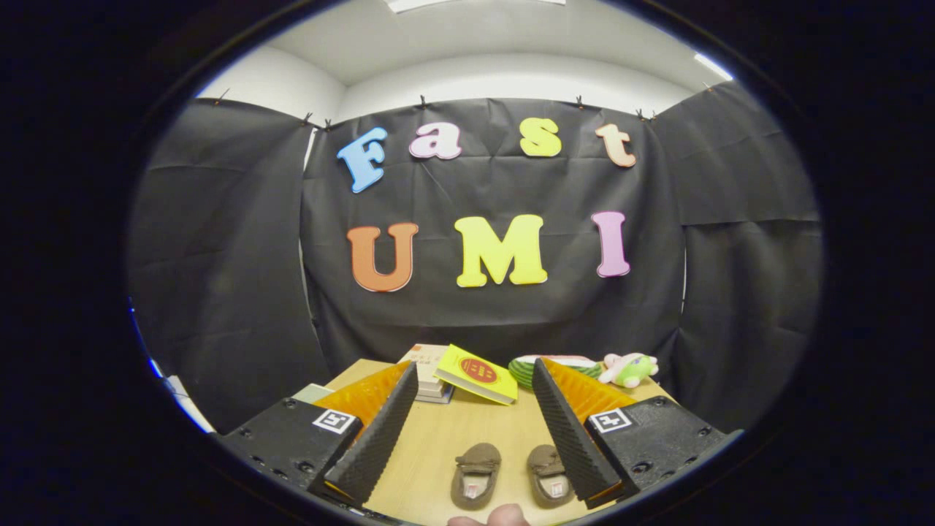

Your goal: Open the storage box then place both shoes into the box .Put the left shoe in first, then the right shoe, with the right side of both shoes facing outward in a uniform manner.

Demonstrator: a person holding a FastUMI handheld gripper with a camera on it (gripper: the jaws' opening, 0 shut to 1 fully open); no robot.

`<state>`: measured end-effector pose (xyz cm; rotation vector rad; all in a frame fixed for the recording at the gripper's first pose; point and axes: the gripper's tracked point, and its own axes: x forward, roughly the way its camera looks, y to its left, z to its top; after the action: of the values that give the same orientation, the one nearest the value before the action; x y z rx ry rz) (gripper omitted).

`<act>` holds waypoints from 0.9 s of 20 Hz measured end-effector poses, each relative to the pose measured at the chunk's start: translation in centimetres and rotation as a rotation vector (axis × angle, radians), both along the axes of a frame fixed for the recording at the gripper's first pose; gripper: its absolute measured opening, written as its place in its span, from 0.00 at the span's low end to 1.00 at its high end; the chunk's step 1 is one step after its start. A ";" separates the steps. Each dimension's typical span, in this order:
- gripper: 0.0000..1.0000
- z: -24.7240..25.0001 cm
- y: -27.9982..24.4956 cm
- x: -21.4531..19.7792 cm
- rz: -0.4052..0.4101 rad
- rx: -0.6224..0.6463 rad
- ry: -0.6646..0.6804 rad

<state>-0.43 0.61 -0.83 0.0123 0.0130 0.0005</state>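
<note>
My tool (467, 431) hangs with fingers spread wide, two shoes (476, 475) on the counter (453, 438) between them. Bare wood lies ahead; books (476, 373) and soft toys (628, 369) block the far edge.

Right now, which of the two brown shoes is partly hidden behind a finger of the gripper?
The shoe beside the right finger; that finger covers its outer edge. The other shoe lies fully in view between the fingers of the open gripper.
</note>
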 end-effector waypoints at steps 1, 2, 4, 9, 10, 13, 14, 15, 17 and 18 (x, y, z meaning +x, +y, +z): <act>1.00 0.1 0.0 0.1 -0.001 0.001 -0.002; 1.00 0.1 0.1 0.2 0.000 0.004 -0.003; 1.00 0.0 0.6 0.4 0.007 0.005 0.002; 1.00 -0.3 1.5 0.6 0.036 0.002 0.018; 1.00 -0.3 1.6 0.7 0.036 0.003 0.019; 1.00 -0.4 2.1 0.8 0.045 -0.001 0.024; 1.00 -0.2 2.4 0.8 0.057 0.003 0.017; 1.00 -0.5 2.9 0.9 0.075 0.012 0.025; 1.00 -1.8 3.7 1.2 0.110 0.017 0.069; 1.00 -2.3 4.0 1.2 0.125 0.017 0.084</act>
<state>0.79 4.62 -3.12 0.0284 0.0976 0.1254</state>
